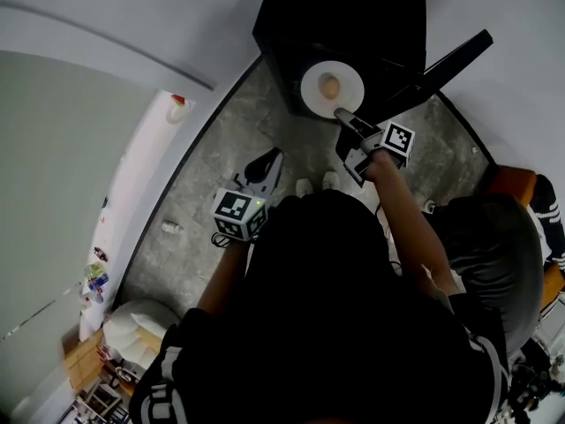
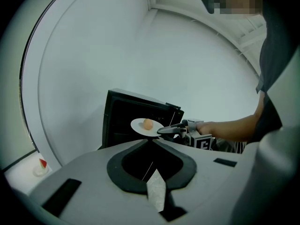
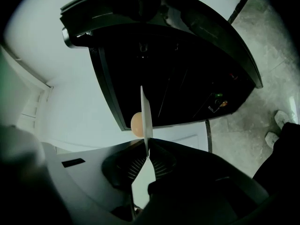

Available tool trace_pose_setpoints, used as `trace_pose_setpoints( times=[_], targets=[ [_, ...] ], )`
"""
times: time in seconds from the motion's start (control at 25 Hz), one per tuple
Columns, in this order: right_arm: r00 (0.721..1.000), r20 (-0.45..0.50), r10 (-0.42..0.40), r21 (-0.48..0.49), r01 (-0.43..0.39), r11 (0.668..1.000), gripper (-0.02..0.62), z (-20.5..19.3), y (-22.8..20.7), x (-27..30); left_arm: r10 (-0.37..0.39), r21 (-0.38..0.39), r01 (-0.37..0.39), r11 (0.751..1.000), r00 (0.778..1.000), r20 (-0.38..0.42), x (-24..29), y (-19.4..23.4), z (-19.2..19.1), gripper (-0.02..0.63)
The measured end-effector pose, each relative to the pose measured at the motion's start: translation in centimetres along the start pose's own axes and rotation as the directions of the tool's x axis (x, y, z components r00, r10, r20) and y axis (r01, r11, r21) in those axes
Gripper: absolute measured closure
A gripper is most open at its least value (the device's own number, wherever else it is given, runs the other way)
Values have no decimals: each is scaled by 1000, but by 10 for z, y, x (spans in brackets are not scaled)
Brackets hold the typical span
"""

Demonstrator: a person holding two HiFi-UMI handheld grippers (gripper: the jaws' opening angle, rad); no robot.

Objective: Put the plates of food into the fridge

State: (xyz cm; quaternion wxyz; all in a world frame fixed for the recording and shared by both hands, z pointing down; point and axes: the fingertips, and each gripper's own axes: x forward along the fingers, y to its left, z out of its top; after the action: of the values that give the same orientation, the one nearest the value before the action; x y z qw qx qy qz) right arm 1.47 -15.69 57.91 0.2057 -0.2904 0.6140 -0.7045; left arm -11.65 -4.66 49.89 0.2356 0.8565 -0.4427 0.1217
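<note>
A white plate (image 1: 311,94) carrying a round orange piece of food (image 1: 328,86) hangs in front of the open black fridge (image 1: 353,16). My right gripper (image 1: 342,116) is shut on the plate's near rim. In the right gripper view the plate (image 3: 146,109) stands edge-on between the jaws, with the food (image 3: 136,124) to its left and the dark fridge interior (image 3: 187,78) behind. My left gripper (image 1: 272,157) is lower left, away from the fridge, shut and empty. In the left gripper view, the plate (image 2: 139,125) and the right gripper (image 2: 164,130) show beyond its tips (image 2: 151,140).
The fridge door (image 1: 450,64) swings out to the right. My white shoes (image 1: 318,184) stand on the grey stone floor (image 1: 221,201). Another person in dark clothes (image 1: 494,246) is close on the right. A white ledge with a red-capped bottle (image 1: 178,106) runs along the left.
</note>
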Motion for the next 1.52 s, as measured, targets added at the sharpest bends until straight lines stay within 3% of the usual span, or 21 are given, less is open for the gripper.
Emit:
trace_pose_setpoints(
  times=[0.92,1.52],
  targets=[
    [989,147,0,86,-13,996,561,64,-48,50,4,-14,-5,1000,1000,-14,12,12,3,583],
    [973,232,-3,112,-24,993,561,89,-47,71,13,-16,-13,1000,1000,-27,18,13,1,583]
  ],
)
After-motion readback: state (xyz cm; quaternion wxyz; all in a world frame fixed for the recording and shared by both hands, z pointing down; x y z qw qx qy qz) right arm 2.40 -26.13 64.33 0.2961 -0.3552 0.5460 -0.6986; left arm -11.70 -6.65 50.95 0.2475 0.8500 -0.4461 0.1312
